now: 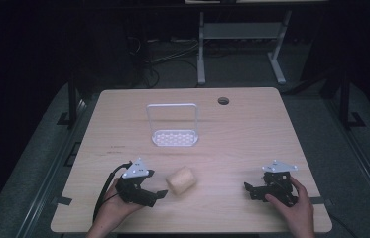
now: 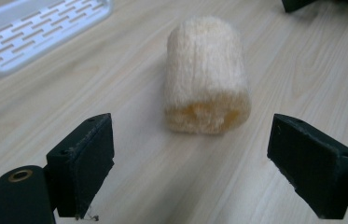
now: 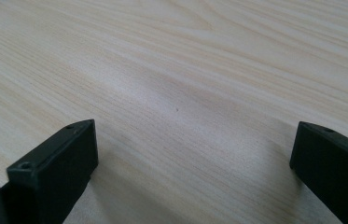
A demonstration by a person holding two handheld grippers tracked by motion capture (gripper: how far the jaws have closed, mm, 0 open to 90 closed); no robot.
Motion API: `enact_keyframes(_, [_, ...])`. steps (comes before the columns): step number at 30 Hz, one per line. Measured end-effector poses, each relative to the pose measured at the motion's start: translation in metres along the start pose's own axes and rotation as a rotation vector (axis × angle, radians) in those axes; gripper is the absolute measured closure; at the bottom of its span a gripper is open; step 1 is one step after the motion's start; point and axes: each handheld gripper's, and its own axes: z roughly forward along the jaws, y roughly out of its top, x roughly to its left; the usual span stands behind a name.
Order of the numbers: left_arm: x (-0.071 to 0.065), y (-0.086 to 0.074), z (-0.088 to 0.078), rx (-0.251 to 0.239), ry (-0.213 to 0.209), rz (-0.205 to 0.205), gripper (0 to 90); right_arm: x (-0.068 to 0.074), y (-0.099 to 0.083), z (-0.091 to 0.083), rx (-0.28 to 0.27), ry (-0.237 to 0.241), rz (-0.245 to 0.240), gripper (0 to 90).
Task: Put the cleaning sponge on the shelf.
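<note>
A cream, fuzzy cylinder that looks like a loofah roll (image 1: 181, 180) lies on its side on the pale wood table (image 1: 232, 144), near the front, left of the middle. My left gripper (image 1: 156, 186) rests just left of it, held by a hand. In the left gripper view the roll (image 2: 206, 74) lies a little beyond the open left gripper (image 2: 192, 163), untouched. My right gripper (image 1: 251, 191) sits at the front right, far from the roll. In its own view the right gripper (image 3: 195, 158) stands wide open over bare wood.
A white slotted tray with a tall wire loop handle (image 1: 175, 138) stands behind the roll at mid-table; its edge (image 2: 27, 37) shows in the left gripper view. A round cable hole (image 1: 223, 101) lies near the far edge. Desk legs and cables lie beyond the table.
</note>
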Motion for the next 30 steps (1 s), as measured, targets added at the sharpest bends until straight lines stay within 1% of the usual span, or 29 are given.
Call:
enact_keyframes(4, [-0.001,0.007,0.001,-0.004,-0.009,0.008,14.2,0.0,0.0,0.0,0.001,-0.001,-0.001,0.7])
enact_keyframes(7, [-0.001,0.012,0.003,0.006,-0.012,0.016,14.2,0.0,0.0,0.0,0.0,0.0,-0.002,0.7])
enact_keyframes(18, [-0.003,0.026,0.008,0.015,-0.023,0.026,14.2,0.0,0.0,0.0,0.001,-0.001,-0.002,0.7])
enact_keyframes(22, [-0.004,0.032,0.013,0.016,-0.028,0.027,14.2,0.0,0.0,0.0,0.001,0.0,-0.002,0.7])
enact_keyframes(26, [-0.005,0.036,0.017,0.025,-0.032,0.035,14.3,0.0,0.0,0.0,0.0,0.0,-0.002,0.7])
enact_keyframes(28, [-0.006,0.04,0.021,0.037,-0.031,0.04,14.3,0.0,0.0,0.0,0.001,-0.001,-0.002,0.7])
enact_keyframes(30, [-0.006,0.041,0.023,0.037,-0.032,0.038,14.3,0.0,0.0,0.0,0.0,-0.001,-0.003,0.7])
